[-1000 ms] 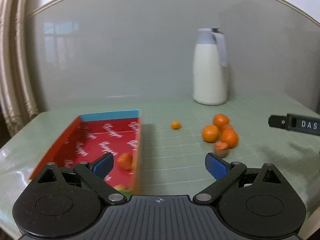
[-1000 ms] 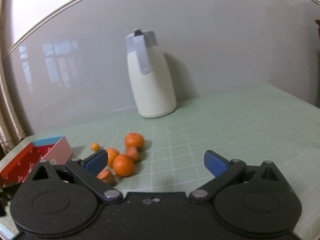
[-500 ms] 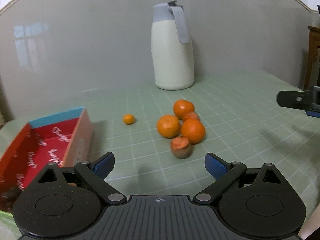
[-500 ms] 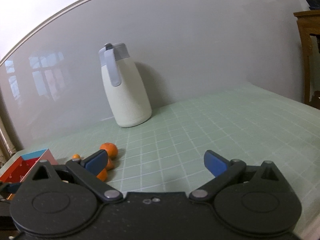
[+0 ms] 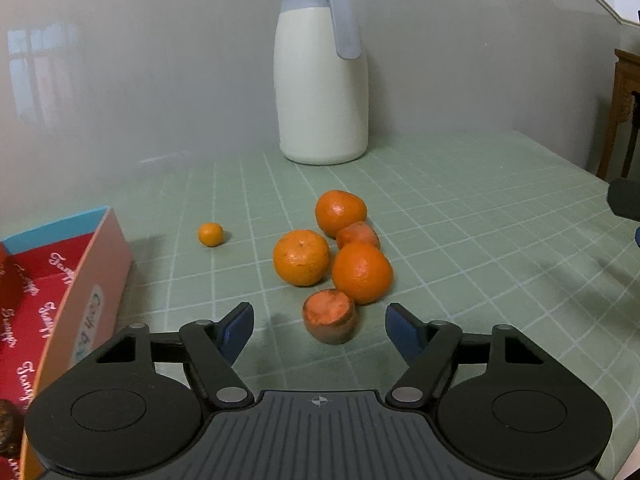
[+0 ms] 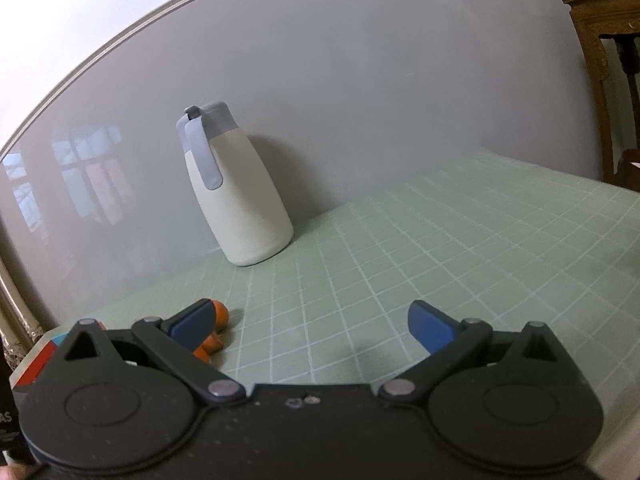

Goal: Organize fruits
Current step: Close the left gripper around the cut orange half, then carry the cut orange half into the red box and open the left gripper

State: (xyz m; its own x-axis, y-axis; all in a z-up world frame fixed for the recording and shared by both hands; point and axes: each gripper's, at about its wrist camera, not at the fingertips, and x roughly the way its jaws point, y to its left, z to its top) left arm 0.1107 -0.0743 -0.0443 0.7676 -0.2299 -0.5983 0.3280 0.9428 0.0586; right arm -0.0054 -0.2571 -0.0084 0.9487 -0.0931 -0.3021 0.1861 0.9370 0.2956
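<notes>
A cluster of oranges (image 5: 302, 257) lies mid-table in the left wrist view, with a small reddish-brown fruit (image 5: 329, 316) at its near edge and a tiny kumquat (image 5: 211, 234) off to the left. My left gripper (image 5: 320, 330) straddles the reddish-brown fruit; its jaws are closing, and the blue pads stand clear of the fruit on both sides. At the left edge sits a red box with a blue rim (image 5: 60, 280). My right gripper (image 6: 312, 324) hangs open over bare tablecloth, and part of an orange (image 6: 218, 318) shows behind its left finger.
A white jug with a grey lid and handle (image 5: 322, 68) stands at the back against the grey wall. The table wears a pale green checked cloth (image 5: 460, 232). Wooden furniture (image 6: 600, 60) stands past the table's right side. A dark fruit (image 5: 10, 428) lies in the box's near corner.
The left gripper swung right from over the red box to the fruit cluster, came closer and lower, and its jaws narrowed. The right gripper's view shifted right, leaving most fruit behind its left finger.
</notes>
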